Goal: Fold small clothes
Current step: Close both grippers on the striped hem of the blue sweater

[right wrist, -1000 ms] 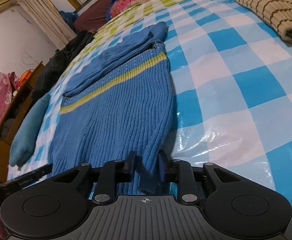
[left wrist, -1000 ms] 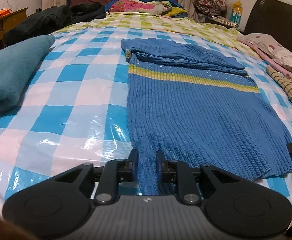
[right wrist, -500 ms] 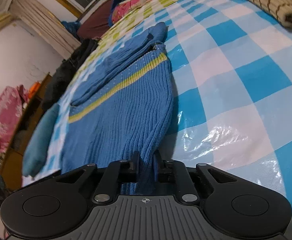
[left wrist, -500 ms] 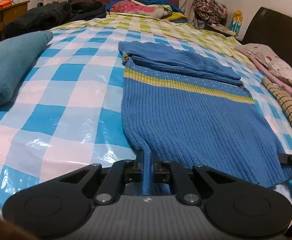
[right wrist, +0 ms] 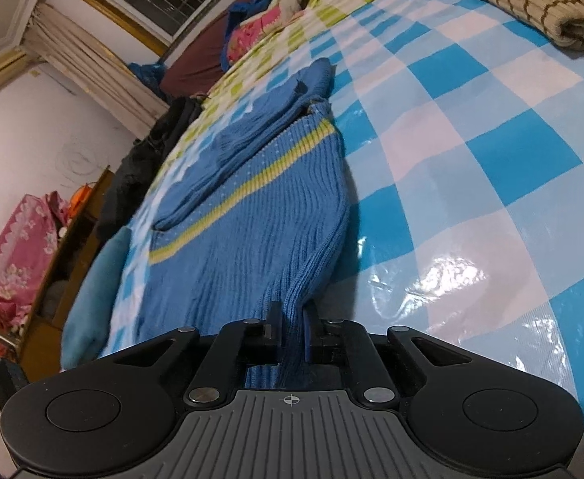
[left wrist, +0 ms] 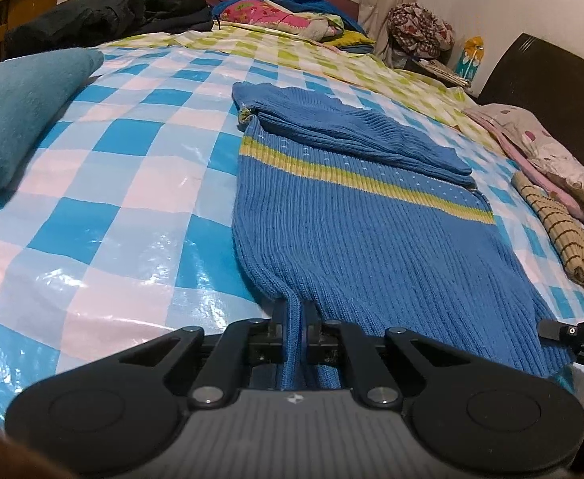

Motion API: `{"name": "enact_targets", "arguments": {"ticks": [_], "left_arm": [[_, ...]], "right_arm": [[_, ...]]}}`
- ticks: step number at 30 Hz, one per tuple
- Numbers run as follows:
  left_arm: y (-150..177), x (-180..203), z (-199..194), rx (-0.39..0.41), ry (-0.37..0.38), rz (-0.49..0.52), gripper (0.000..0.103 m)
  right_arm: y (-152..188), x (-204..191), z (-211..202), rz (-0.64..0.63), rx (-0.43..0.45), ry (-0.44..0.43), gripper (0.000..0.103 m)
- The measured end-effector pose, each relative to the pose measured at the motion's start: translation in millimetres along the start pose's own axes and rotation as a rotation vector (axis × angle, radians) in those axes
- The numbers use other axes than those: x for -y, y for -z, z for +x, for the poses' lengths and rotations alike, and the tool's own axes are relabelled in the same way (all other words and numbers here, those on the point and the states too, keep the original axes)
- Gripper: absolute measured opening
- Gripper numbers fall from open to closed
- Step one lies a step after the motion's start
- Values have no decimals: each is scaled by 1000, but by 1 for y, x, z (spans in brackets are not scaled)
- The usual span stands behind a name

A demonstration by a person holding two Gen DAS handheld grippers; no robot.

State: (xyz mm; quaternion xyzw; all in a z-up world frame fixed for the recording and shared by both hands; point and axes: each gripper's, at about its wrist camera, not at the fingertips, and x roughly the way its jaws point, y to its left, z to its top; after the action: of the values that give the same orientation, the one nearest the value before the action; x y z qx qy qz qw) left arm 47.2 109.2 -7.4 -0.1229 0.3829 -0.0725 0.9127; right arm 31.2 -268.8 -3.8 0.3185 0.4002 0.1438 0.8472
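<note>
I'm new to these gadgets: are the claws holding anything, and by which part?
Both grip the blue sweater by its near hem: the left claw pinches the left corner, the right claw the right corner.

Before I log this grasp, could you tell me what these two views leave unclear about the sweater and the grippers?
- Left wrist view: the blue sweater hem inside the left gripper is hidden by the gripper body.
- Right wrist view: the hem corner inside the right gripper is hidden likewise.
- Sleeves, folded across the chest: their cuffs are too small to make out.
- The right gripper in the left wrist view is cut off by the right edge.
</note>
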Motion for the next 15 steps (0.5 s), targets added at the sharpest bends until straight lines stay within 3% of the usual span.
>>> {"name": "enact_targets", "arguments": {"ticks": [15], "left_arm": [[3,2,5,-36,-14,32,14]], "right_arm": [[0,-4,10,3,-43,11,22]]}}
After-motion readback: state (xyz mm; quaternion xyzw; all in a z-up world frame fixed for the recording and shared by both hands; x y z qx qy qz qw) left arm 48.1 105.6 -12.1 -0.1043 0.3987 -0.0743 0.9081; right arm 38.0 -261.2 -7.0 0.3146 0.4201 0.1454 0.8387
